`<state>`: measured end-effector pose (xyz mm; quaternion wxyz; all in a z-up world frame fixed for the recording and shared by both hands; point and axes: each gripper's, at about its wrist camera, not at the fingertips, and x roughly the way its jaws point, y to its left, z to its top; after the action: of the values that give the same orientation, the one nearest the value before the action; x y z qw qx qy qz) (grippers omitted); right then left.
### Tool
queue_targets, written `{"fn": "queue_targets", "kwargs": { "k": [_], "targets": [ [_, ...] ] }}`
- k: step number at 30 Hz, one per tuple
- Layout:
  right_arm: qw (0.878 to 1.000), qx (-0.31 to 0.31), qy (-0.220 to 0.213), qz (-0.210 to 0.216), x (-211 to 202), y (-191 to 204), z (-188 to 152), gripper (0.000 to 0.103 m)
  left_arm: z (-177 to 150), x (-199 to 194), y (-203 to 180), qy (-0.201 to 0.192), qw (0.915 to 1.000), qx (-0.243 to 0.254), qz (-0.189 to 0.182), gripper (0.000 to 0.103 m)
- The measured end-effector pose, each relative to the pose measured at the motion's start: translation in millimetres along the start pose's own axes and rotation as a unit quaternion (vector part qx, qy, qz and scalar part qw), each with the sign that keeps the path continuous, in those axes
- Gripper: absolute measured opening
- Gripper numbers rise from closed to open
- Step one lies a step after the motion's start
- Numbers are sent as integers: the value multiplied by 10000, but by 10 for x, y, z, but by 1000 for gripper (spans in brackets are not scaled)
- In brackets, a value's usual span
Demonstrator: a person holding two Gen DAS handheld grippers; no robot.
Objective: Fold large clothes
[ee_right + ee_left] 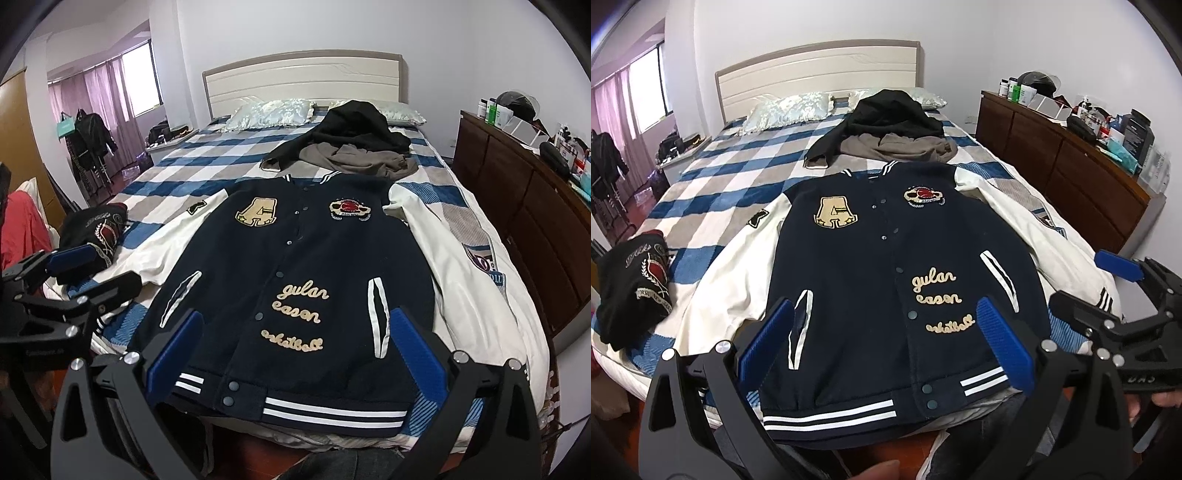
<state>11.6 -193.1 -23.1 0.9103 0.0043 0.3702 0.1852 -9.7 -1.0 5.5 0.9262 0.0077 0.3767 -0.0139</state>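
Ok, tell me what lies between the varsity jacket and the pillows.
A pile of two garments: a black one on a grey one, on the checked bedspread, beyond the jacket and before the pillows. Both views show it.

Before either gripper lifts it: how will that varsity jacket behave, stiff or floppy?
Probably floppy: the varsity jacket lies flat, moulded to the bed. Its white sleeves would likely trail. The thick body and ribbed hem suggest some weight.
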Motion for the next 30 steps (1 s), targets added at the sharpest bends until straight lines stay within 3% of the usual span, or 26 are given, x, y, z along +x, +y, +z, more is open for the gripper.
{"fn": "queue_targets", "kwargs": {
  "k": [30],
  "targets": [
    [9999,47,-74,92,-305,-48,-32,99,3,-144,-95,-145,9997,-29,-176,97]
  ]
}}
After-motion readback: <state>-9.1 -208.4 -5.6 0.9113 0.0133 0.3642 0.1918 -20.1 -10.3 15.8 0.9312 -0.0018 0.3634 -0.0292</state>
